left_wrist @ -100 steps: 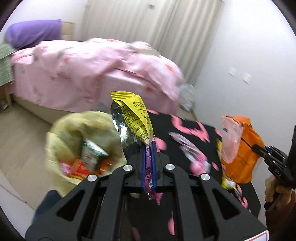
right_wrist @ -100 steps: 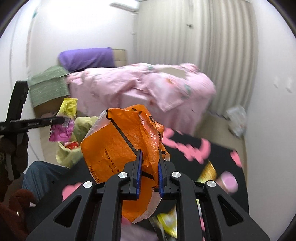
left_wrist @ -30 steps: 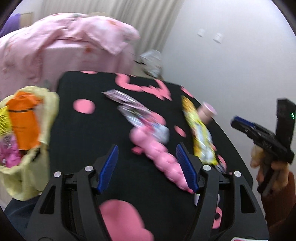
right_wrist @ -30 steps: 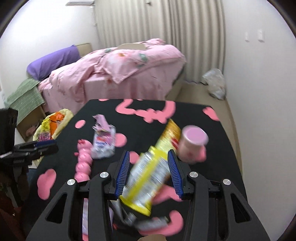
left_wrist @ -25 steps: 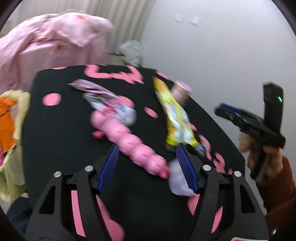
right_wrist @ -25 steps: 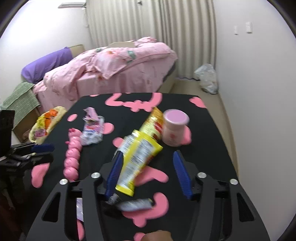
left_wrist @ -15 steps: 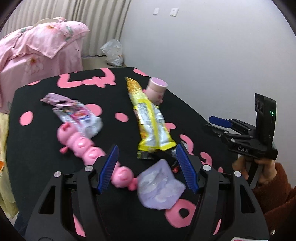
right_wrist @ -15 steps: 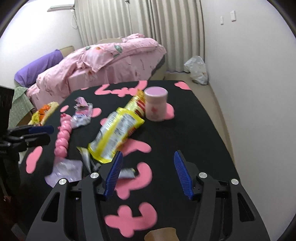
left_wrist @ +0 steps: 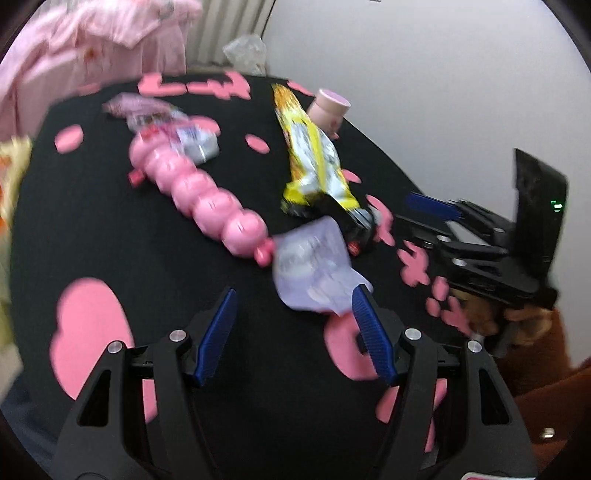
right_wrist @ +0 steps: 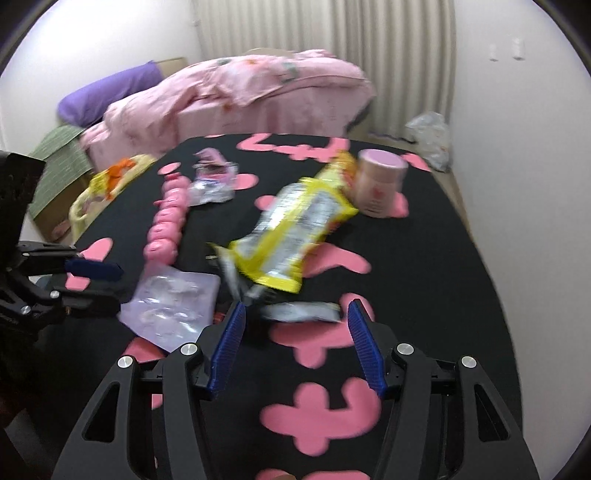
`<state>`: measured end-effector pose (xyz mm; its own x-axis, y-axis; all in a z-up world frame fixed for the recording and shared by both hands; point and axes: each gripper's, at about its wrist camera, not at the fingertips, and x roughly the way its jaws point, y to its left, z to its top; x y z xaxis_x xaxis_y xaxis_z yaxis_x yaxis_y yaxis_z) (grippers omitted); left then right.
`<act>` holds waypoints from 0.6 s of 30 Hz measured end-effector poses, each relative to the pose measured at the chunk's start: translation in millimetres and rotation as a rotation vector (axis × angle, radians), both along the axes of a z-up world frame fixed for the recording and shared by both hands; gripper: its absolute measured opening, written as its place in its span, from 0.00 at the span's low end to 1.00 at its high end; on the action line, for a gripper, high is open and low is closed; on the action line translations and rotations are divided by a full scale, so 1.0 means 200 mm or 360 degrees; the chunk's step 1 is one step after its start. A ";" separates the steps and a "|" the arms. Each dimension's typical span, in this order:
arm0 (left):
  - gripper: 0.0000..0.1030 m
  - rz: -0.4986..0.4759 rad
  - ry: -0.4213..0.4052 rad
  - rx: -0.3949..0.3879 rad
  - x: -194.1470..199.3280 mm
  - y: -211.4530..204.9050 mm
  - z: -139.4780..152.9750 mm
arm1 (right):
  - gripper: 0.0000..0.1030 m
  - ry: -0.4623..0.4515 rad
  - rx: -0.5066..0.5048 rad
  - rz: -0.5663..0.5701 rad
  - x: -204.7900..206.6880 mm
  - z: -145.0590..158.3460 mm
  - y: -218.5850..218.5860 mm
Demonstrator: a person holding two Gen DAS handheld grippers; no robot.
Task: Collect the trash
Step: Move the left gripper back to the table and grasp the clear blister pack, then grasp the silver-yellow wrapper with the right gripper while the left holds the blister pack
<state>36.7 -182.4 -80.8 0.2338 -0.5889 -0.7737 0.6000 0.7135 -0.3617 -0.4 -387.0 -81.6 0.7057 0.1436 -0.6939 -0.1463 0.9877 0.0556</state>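
Now | left tool (left_wrist: 291, 334) wide open, empty, over lilac wrapper (left_wrist: 314, 269) | right tool (right_wrist: 295, 341) wide open, empty

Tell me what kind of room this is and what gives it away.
Most likely a bedroom in a home. A bed with a rumpled pink duvet and a purple pillow stands behind the black table with pink shapes, and pale floor-length curtains hang along the back wall.

I can't read any words or numbers here. The yellow snack bag (right_wrist: 295, 229) has small print on its silver side, but it is too blurry. The silver and purple wrapper (left_wrist: 173, 129) has blurry red marks. The pink cup (right_wrist: 380, 184) shows only a little picture.
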 end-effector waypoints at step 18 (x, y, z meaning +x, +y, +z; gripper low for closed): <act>0.06 0.0162 -0.0030 0.0061 0.04 -0.03 0.01 | 0.53 -0.0041 0.0164 0.0010 -0.08 0.02 -0.09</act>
<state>45.2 -187.4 -78.5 0.3059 -0.5311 -0.7902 0.5301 0.7844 -0.3220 -17.2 -404.8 -77.6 0.7221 0.2177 -0.6567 -0.1550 0.9760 0.1531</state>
